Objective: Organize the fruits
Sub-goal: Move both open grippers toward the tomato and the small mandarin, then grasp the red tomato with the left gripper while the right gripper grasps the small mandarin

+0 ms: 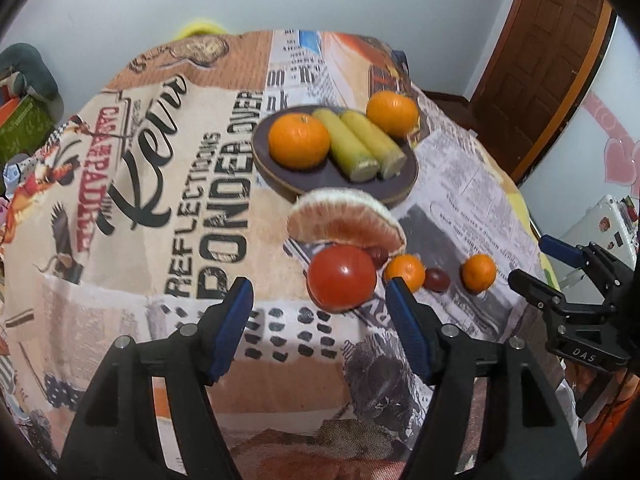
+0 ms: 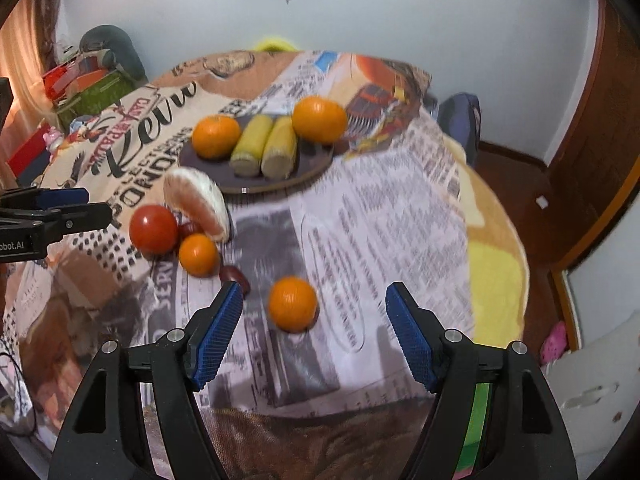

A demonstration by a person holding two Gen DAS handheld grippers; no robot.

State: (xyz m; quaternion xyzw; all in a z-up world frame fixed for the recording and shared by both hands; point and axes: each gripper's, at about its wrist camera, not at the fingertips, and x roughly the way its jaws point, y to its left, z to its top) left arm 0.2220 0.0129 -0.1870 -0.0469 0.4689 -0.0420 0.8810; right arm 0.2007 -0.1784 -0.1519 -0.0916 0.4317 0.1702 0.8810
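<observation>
A dark round plate (image 1: 320,178) (image 2: 308,160) holds an orange (image 1: 299,141) (image 2: 216,137) and two corn pieces (image 1: 360,144) (image 2: 266,146); a second orange (image 1: 392,113) (image 2: 319,119) sits at its far rim. In front lie a pomelo segment (image 1: 346,222) (image 2: 198,200), a red tomato (image 1: 342,278) (image 2: 153,229), two small oranges (image 1: 405,272) (image 1: 478,272) (image 2: 198,255) (image 2: 292,303) and dark grapes (image 1: 437,279) (image 2: 234,276). My left gripper (image 1: 320,308) is open, just short of the tomato. My right gripper (image 2: 314,320) is open around the nearest small orange.
The round table is covered with a printed newspaper-pattern cloth (image 1: 160,200) (image 2: 380,220). Boxes and clutter (image 2: 88,84) stand beyond the far left edge. A wooden door (image 1: 552,60) is at the right. The right gripper shows at the right edge of the left wrist view (image 1: 580,292).
</observation>
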